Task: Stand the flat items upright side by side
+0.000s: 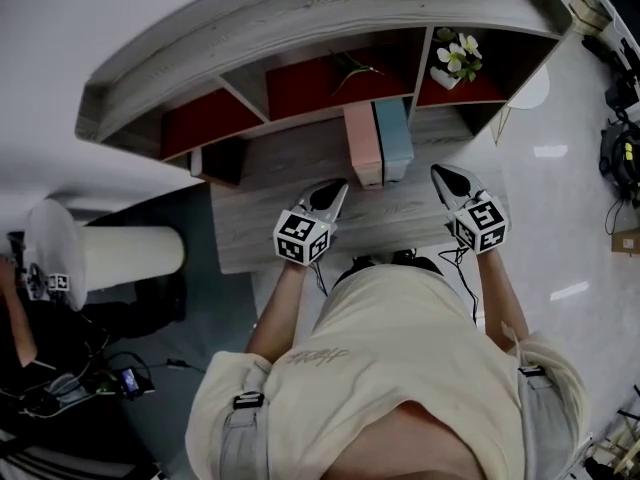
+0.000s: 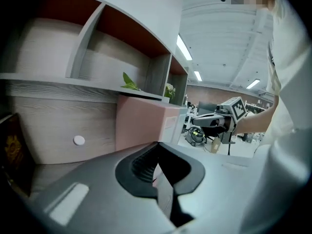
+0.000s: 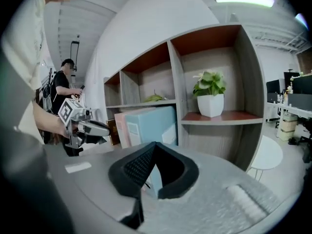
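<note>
The pink item (image 1: 362,148) and the blue item (image 1: 393,138) stand upright and touching, side by side, at the centre of the head view, on the tabletop (image 1: 270,218) close under the shelf (image 1: 300,28). I judge them stiff, boxy, fairly light and smooth-faced, so apt to slip or tip. I would pinch one by its near narrow edge. My left claw (image 1: 340,188) and right claw (image 1: 441,175) are both clenched on nothing, flanking the pair. Bare tabletop lies on either side. A dark book (image 1: 222,160) sits at centre left, and the shelf board overhead leaves little room for lifting.
</note>
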`<state>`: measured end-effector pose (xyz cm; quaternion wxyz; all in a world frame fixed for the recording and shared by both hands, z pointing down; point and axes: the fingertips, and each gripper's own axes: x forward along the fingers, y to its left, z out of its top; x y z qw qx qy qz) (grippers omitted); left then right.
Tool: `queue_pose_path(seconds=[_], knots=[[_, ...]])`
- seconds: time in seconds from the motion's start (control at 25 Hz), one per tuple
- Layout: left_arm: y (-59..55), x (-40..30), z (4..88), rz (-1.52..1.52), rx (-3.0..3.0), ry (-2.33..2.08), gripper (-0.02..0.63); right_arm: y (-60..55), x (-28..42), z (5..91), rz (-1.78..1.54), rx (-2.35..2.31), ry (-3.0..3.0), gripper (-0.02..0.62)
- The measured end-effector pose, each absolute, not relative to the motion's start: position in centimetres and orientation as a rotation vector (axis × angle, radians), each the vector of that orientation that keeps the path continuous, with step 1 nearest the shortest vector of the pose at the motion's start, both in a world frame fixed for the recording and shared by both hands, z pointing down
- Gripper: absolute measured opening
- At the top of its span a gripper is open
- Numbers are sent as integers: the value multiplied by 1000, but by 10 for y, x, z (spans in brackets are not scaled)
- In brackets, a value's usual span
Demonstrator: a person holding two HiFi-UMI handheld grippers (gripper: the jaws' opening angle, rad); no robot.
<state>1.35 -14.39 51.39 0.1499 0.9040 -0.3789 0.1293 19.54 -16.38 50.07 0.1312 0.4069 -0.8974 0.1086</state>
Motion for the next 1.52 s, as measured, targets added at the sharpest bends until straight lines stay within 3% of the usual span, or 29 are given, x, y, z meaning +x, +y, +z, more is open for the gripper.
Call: queue_pose_path(seconds=[0.84,1.52], knots=[[-198,3,340,33,2752,-1331,14,-188,171,323,-24,1325,-2777,2],[-198,-4,315,52,2750,-1522,14,-193,179,307,2,1445,-2811,1]])
